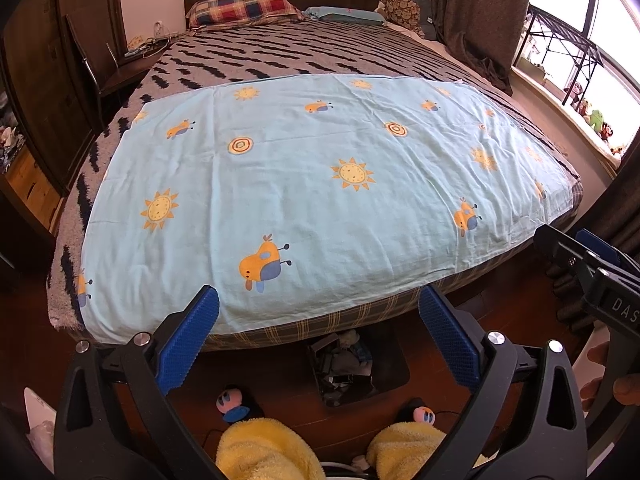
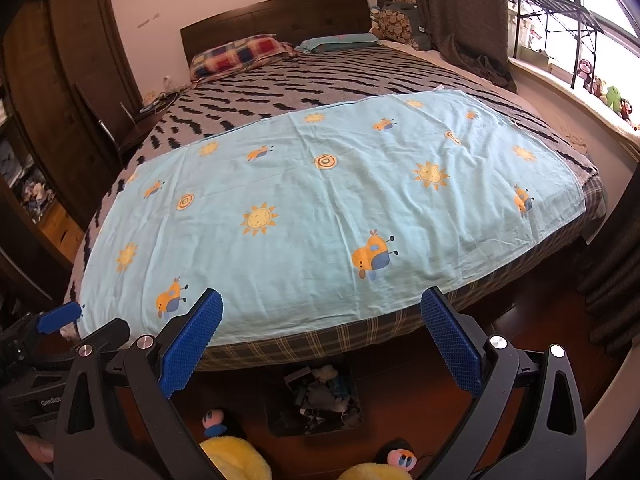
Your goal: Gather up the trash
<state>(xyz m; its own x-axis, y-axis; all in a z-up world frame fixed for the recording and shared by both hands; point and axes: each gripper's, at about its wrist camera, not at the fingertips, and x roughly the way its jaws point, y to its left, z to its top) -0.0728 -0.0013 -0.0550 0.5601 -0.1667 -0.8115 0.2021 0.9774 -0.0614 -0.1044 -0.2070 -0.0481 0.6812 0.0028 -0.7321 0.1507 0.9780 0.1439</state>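
Observation:
A dark bin (image 1: 344, 376) full of crumpled trash stands on the wood floor at the foot of the bed, also in the right wrist view (image 2: 320, 400). My left gripper (image 1: 318, 340) is open and empty, held above the bin in front of the bed edge. My right gripper (image 2: 320, 342) is open and empty, also above the bin. The right gripper shows at the right edge of the left wrist view (image 1: 592, 272); the left gripper shows at the left edge of the right wrist view (image 2: 60, 320). No loose trash shows on the light blue sheet (image 1: 320, 200).
The bed (image 2: 328, 76) with a black-and-grey blanket and pillows fills the middle. A dark wardrobe (image 1: 52, 80) and a chair (image 1: 104, 72) stand on the left. Curtains (image 1: 472, 12) and a window sill with toys (image 1: 592, 116) are on the right. Yellow plush slippers (image 1: 260, 448) are on the floor below.

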